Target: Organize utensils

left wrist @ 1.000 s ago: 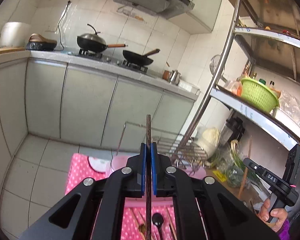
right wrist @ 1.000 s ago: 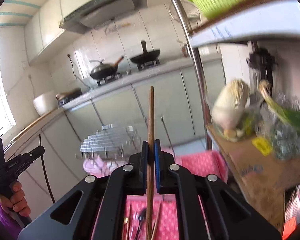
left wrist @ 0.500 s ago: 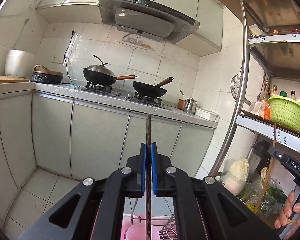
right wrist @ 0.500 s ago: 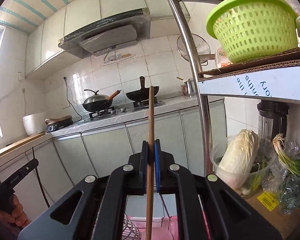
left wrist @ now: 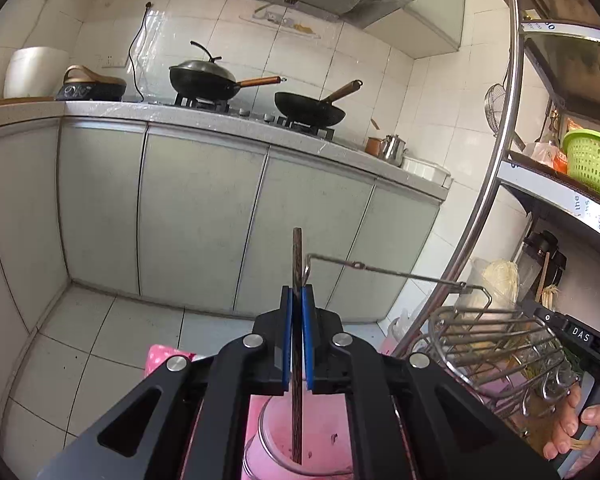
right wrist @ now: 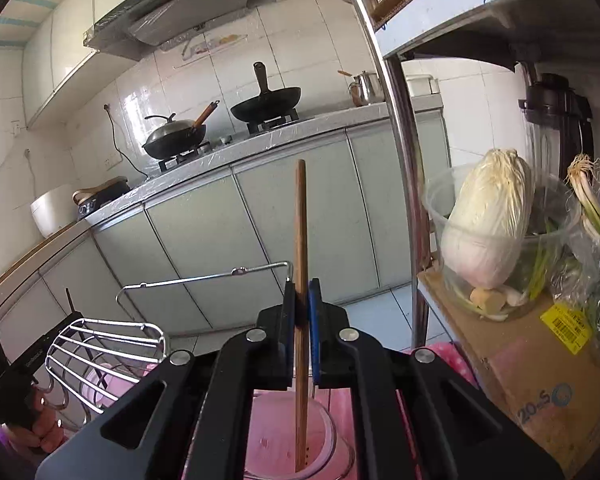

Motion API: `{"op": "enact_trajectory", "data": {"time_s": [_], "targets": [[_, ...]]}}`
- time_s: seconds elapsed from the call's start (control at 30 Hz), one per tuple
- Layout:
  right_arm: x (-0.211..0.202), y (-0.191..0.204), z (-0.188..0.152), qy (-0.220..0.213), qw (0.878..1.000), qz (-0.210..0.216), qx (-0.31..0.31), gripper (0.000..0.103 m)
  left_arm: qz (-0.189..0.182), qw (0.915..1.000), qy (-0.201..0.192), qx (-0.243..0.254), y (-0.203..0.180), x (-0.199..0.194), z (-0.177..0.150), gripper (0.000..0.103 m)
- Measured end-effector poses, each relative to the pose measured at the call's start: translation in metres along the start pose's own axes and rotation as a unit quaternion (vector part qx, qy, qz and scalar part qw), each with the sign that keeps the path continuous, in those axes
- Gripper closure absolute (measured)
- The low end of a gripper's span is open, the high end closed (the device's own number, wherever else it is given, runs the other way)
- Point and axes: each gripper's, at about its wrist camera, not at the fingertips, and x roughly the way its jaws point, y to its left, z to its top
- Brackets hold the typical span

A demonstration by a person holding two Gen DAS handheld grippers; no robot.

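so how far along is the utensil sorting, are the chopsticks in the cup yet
Nothing shows as finished: no utensil stands loose in a pink cup. In hand: the left gripper clamps a dark chopstick, its lower end down inside the cup; the right gripper clamps a light wooden chopstick likewise over a cup. Left: release both. Other utensils are out of view.

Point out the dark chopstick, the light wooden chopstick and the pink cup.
dark chopstick (left wrist: pixel 297 264), left wrist view, on the shaft above the blue pads.
light wooden chopstick (right wrist: pixel 300 220), right wrist view, on the upper shaft.
pink cup (right wrist: pixel 271 432), right wrist view, on the inner wall left of the stick.
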Motion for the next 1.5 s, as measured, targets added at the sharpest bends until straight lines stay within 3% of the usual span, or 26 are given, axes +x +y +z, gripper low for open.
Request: {"op": "enact_trajectory", "data": {"time_s": [0.3, 0.37, 0.43, 0.53, 0.8, 1.0, 1.1, 1.23, 1.33, 1.5], "targets": [[0.008, 0.007, -0.012, 0.075, 0.997, 0.002, -0.006, 0.096, -0.004, 0.9976, 0.068, -0.012, 0.005, 0.009, -0.019, 0.096], [0.009, 0.007, -0.011, 0.088, 0.996, 0.002, -0.003, 0.094, -0.002, 0.9959, 0.087, -0.027, 0.008, 0.011, -0.018, 0.082], [0.006, 0.006, -0.009, 0.094, 0.996, 0.006, -0.001, 0.078, -0.002, 0.9949, 0.091, -0.045, 0.015, 0.007, -0.016, 0.075], [-0.010, 0.009, -0.007, 0.082, 0.997, 0.004, -0.013, 0.065, 0.001, 0.9954, 0.081, -0.052, 0.020, -0.005, -0.012, 0.073], [-0.064, 0.000, -0.023, 0.076, 0.997, -0.008, -0.001, 0.064, 0.018, 0.9951, 0.085, -0.047, 0.027, -0.050, -0.016, 0.071], [-0.089, -0.013, -0.067, 0.116, 0.993, -0.013, 0.027, 0.064, 0.015, 0.9918, 0.120, -0.042, 0.027, -0.082, -0.050, 0.071], [-0.086, -0.016, -0.096, 0.159, 0.987, -0.013, 0.033, 0.064, -0.002, 0.9844, 0.169, -0.047, 0.021, -0.083, -0.079, 0.071], [-0.081, -0.021, -0.136, 0.206, 0.977, 0.000, 0.057, 0.064, -0.028, 0.9656, 0.253, -0.055, 0.006, -0.067, -0.122, 0.075], [-0.080, -0.019, -0.155, 0.227, 0.972, 0.007, 0.066, 0.064, -0.029, 0.9503, 0.306, -0.050, -0.008, -0.048, -0.150, 0.075], [-0.083, -0.015, -0.164, 0.236, 0.970, 0.008, 0.053, 0.065, -0.006, 0.9379, 0.346, -0.024, -0.032, -0.016, -0.173, 0.073]]}}
